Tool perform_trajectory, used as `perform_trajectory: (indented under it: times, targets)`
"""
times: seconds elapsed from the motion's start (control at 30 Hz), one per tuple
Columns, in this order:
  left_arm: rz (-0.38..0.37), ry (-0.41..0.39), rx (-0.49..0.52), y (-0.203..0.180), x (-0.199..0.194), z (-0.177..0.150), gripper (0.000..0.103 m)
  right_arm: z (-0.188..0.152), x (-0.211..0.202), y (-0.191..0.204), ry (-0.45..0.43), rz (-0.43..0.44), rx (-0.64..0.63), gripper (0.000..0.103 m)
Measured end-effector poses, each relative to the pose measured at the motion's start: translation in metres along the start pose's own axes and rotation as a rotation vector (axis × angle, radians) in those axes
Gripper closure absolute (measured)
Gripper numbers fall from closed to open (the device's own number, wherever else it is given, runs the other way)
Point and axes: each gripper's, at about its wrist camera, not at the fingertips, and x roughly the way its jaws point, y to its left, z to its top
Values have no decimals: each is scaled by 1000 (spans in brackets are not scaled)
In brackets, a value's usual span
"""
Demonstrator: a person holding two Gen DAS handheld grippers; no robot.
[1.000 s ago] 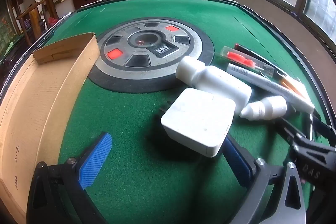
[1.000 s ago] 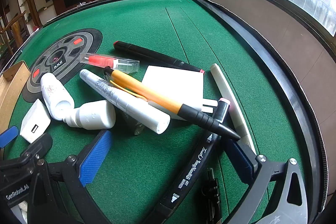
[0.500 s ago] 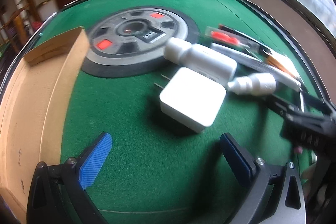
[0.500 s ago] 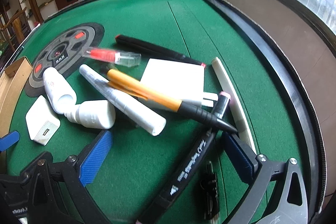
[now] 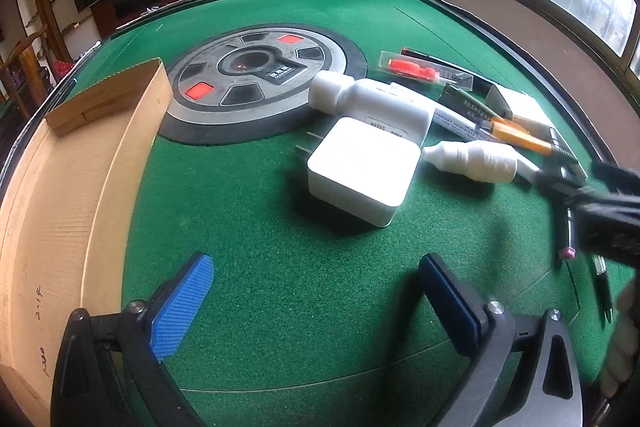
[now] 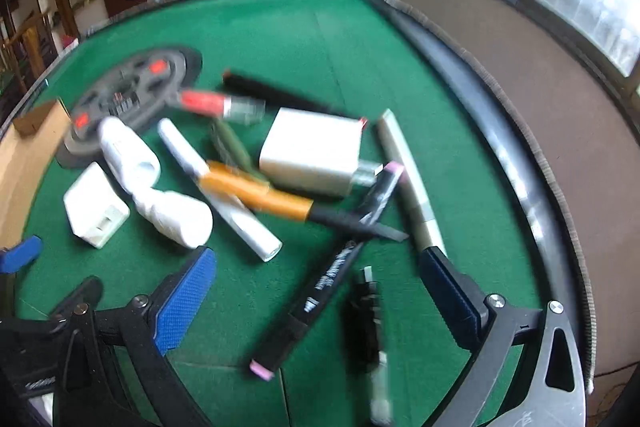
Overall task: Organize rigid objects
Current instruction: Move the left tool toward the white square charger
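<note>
The white charger [image 5: 360, 171] lies ahead of the left hand-held gripper [image 5: 316, 291], whose jaws are spread, grasping nothing. The right hand-held gripper [image 6: 316, 287], likewise released, hovers over a blurred black marker [image 6: 320, 291]; pens beyond overlap, partly hidden. A cardboard box [image 5: 60, 187] is cut off at left.

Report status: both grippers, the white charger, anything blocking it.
Left gripper open, empty, short of the white charger. Right gripper open, empty, above the black marker. White bottle and small dropper bottle crowd the charger's far side.
</note>
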Motion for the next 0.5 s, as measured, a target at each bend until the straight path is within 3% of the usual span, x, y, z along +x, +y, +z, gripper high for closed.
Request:
perform_trajectory:
  times: [0.07,0.13,0.17,0.23,0.33,0.43,0.5]
  targets:
    - [4,-2,2,-1,-1,-2,1,1,-38,-13,-163,16,62,1]
    - [5,-1,4,-2,-1,-2,1,0,-58,-29,-290,89,133,0]
    - [-2,5,9,-2,-1,-1,1,4,-55,-32,-275,118,136,0]
    - [-13,19,7,-1,-3,-1,1,17,-35,-34,-195,86,105,0]
    - [-85,-39,-27,6,-26,-5,2,18,-17,-48,-246,22,161,0]
    - [-92,-107,-14,12,-51,-1,2,7,-5,-70,-250,15,247,1]
    - [-85,-110,-20,16,-54,8,2,5,-11,-83,-284,16,300,1]
